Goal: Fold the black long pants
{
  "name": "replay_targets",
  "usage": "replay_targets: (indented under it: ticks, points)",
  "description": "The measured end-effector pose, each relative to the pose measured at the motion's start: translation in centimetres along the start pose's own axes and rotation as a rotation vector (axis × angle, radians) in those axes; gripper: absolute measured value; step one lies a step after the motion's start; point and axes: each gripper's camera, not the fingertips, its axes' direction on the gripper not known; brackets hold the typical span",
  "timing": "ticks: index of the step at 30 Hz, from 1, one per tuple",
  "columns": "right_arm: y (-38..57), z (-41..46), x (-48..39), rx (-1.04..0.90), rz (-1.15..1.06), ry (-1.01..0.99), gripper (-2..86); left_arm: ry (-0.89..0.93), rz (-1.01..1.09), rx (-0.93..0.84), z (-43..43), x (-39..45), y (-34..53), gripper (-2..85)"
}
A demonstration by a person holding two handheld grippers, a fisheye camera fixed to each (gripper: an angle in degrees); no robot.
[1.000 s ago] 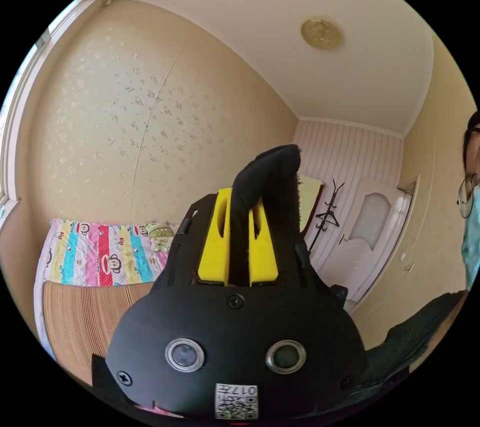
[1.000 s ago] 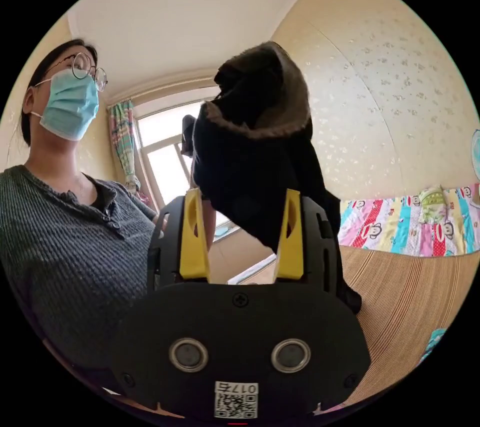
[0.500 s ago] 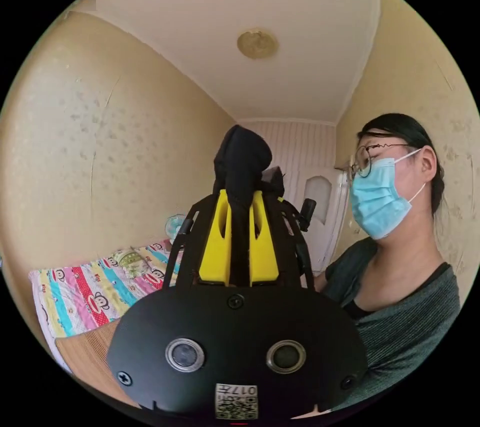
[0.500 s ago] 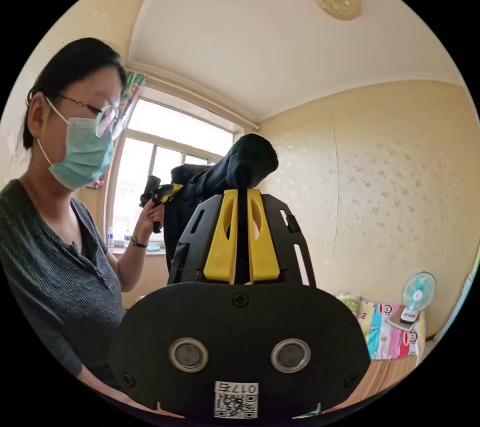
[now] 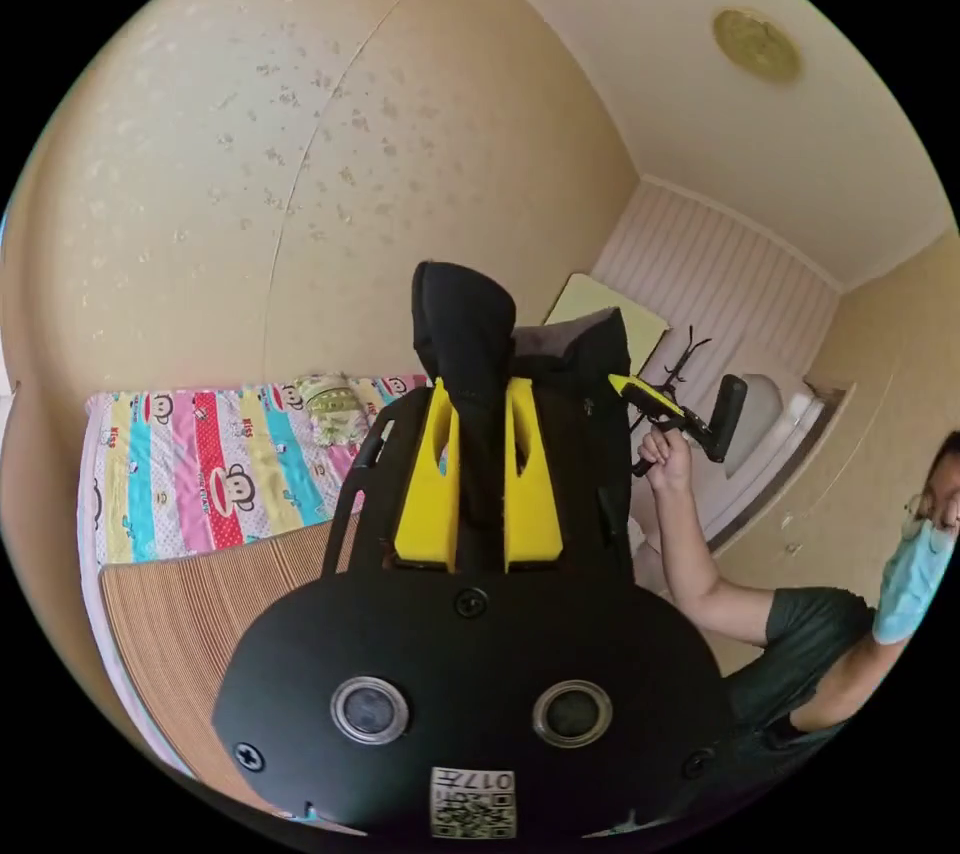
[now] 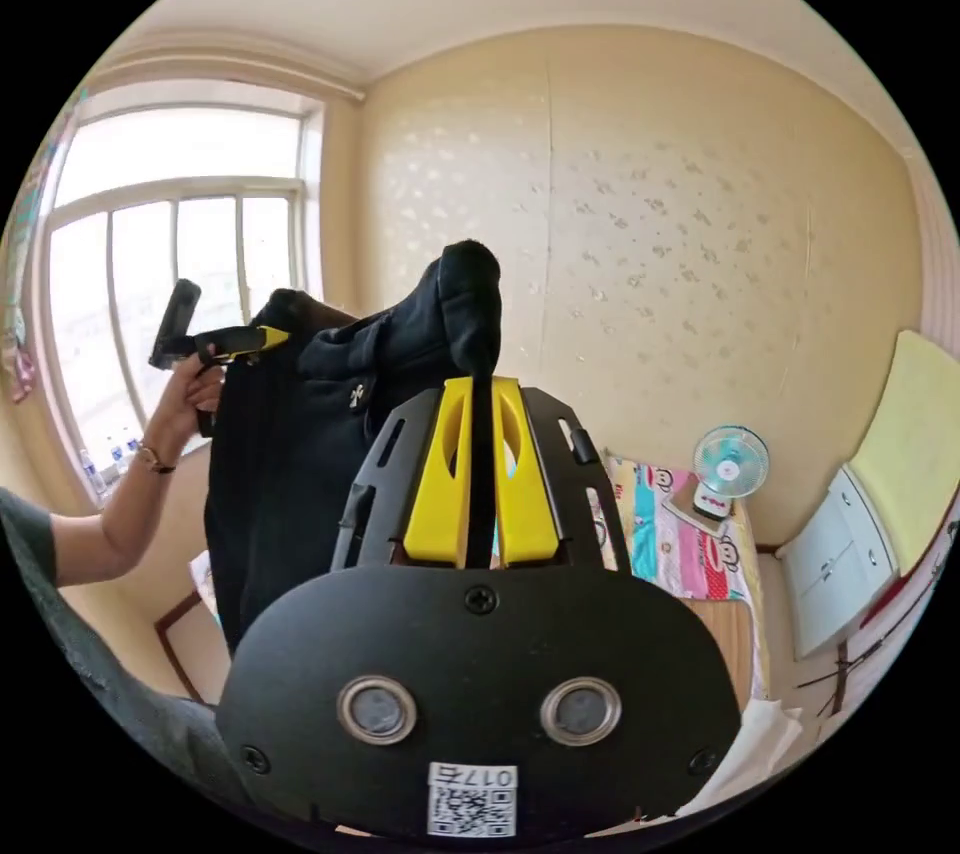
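The room is showing a speckled wall (image 6: pixel 640 194), a window (image 6: pixel 170 224) and a bed (image 5: pixel 200 474) with a striped cartoon sheet, a ribbed mat (image 5: pixel 200 624) lying over its near part. A person's arm (image 5: pixel 700 574) is reaching up at the side of the left gripper view, and a small fan (image 6: pixel 730 464) is standing by the bed in the right gripper view.

The pants (image 6: pixel 290 454) are hanging in the air above the bed, stretched between the two tools. Their top edge is running from one claw to the other, and the rest of the dark cloth is dropping down out of sight behind the right gripper's body.

The left gripper (image 5: pixel 478 474) is clenching a bunched fold of the pants between its yellow jaws, with a tuft of cloth sticking out past the tips. The right gripper (image 6: pixel 480 474) is likewise clamping the cloth, its jaws pressed close with a thin black strip between them. Each tool is also showing small in the other's view, held in a raised hand at the far corner of the cloth.

As for progress, the work looks to be at an early stage: the pants are being held up and spread, and no fold is showing in them. Laying them flat and every fold are left, I judge.
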Motion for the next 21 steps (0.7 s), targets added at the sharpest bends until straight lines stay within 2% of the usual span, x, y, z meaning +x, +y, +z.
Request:
replay_targets:
  ticks: [1, 2, 4, 6, 7, 8, 9, 10, 12, 15, 17, 19, 21]
  points:
    - [-1.5, 6.7, 3.4, -0.056, 0.052, 0.020, 3.2, -0.026, -0.048, -0.042, 1.8, -2.8, -0.8, 10.3]
    - [-1.7, 9.8, 5.2, -0.106, 0.094, 0.022, 3.0, -0.084, -0.143, -0.149, 5.1, -8.4, -1.0, 11.4]
    - [0.5, 19.4, 11.1, -0.391, 0.316, 0.058, 2.1, -0.148, -0.288, -0.330, 9.4, -16.2, 2.2, 11.3]
    - [4.8, 23.2, 12.8, -0.473, 0.386, -0.025, 1.3, -0.210, -0.465, -0.559, 14.0, -25.2, 11.5, 9.1]
    - [8.6, 25.6, 13.0, -0.534, 0.372, -0.079, 0.9, -0.207, -0.495, -0.611, 14.9, -27.0, 14.3, 8.3]
    - [10.7, 26.7, 12.9, -0.578, 0.362, -0.094, 0.7, -0.187, -0.565, -0.742, 16.9, -30.6, 20.7, 3.6]
    - [15.3, 29.1, 12.7, -0.698, 0.339, -0.113, 0.6, -0.156, -0.650, -0.876, 18.3, -33.7, 27.6, 1.0]
    - [20.4, 31.3, 12.4, -0.839, 0.320, -0.126, 0.5, -0.140, -0.694, -0.931, 18.8, -34.9, 31.0, 0.6]
    - [28.4, 33.5, 11.9, -1.037, 0.330, -0.156, 0.4, -0.054, -0.871, -1.086, 19.0, -38.2, 43.3, -0.3]
    - [39.2, 34.1, 11.5, -1.269, 0.464, -0.260, 0.4, 0.111, -1.064, -1.125, 17.3, -39.5, 54.3, -0.7]
    - [43.1, 33.5, 11.3, -1.347, 0.519, -0.314, 0.5, 0.156, -1.098, -1.109, 16.1, -39.8, 57.2, -0.8]
    - [45.3, 32.9, 11.5, -1.410, 0.527, -0.337, 0.6, 0.124, -1.036, -1.097, 14.7, -40.2, 57.3, -0.8]
    - [45.5, 32.6, 12.4, -1.414, 0.535, -0.331, 0.9, 0.006, -0.869, -1.045, 12.4, -40.9, 54.4, -0.5]
